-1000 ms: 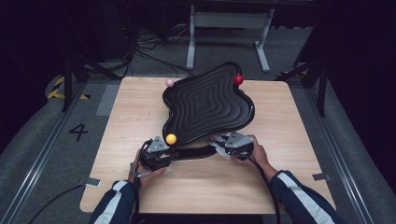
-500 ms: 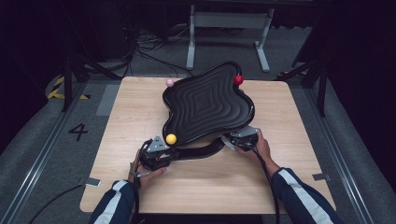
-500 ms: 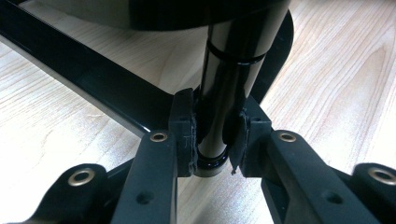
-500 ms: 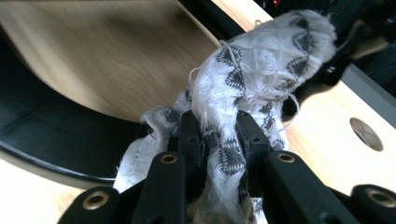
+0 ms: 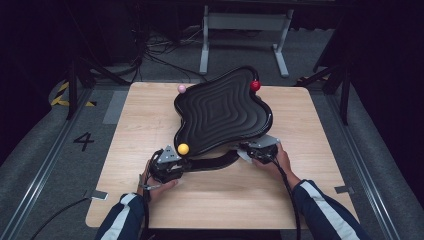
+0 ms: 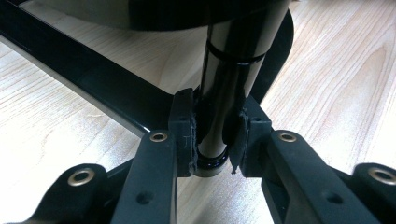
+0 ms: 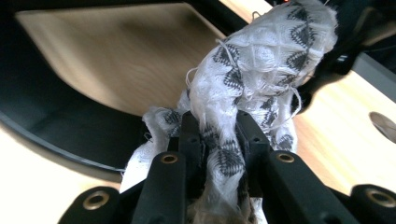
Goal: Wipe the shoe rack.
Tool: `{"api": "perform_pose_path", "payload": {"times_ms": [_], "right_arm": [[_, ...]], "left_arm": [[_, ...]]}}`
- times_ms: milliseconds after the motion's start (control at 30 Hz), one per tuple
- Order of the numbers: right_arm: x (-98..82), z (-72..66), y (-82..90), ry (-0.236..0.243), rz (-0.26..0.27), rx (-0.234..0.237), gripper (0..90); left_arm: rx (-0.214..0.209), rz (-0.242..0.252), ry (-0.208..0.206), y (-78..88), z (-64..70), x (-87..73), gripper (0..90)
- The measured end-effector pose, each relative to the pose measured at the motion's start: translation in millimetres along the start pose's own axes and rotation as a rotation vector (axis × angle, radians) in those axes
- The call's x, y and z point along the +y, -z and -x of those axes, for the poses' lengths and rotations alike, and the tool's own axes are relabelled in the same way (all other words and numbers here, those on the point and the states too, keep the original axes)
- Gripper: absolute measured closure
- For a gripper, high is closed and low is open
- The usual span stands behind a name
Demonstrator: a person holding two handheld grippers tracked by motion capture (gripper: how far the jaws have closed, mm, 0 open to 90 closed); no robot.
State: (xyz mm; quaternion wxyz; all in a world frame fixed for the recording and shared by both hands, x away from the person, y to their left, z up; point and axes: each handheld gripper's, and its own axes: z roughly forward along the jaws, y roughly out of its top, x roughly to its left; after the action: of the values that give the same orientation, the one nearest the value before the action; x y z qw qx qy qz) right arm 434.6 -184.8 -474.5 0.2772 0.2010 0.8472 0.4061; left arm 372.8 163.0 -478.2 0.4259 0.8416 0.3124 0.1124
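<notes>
Pinching the black tray's glossy leg, the left claw sits at the tray's seven o'clock, while the right claw, clamped on a white patterned cloth, lies nearest at five o'clock.

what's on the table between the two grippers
In the high view, a curved black base arm of the wavy black tray spans from the left gripper to the right gripper, which holds a cloth.
</notes>
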Motion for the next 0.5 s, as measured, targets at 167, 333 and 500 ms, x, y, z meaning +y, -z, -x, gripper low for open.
{"api": "perform_pose_path", "payload": {"times_ms": [167, 333, 500], "right_arm": [[3.7, -10.1, 0.5, 0.046, -0.012, 0.038, 76.0], [5.0, -18.1, 0.9, 0.084, -0.001, 0.068, 76.0], [7.6, -27.6, 1.7, 0.087, 0.009, 0.085, 76.2]], "left_arm": [[0.0, -0.001, -0.004, 0.0, -0.1, 0.1, 72.7], [0.002, 0.0, -0.002, -0.2, 0.1, 0.1, 72.5], [0.001, -0.001, -0.001, -0.2, 0.0, 0.1, 72.4]]}}
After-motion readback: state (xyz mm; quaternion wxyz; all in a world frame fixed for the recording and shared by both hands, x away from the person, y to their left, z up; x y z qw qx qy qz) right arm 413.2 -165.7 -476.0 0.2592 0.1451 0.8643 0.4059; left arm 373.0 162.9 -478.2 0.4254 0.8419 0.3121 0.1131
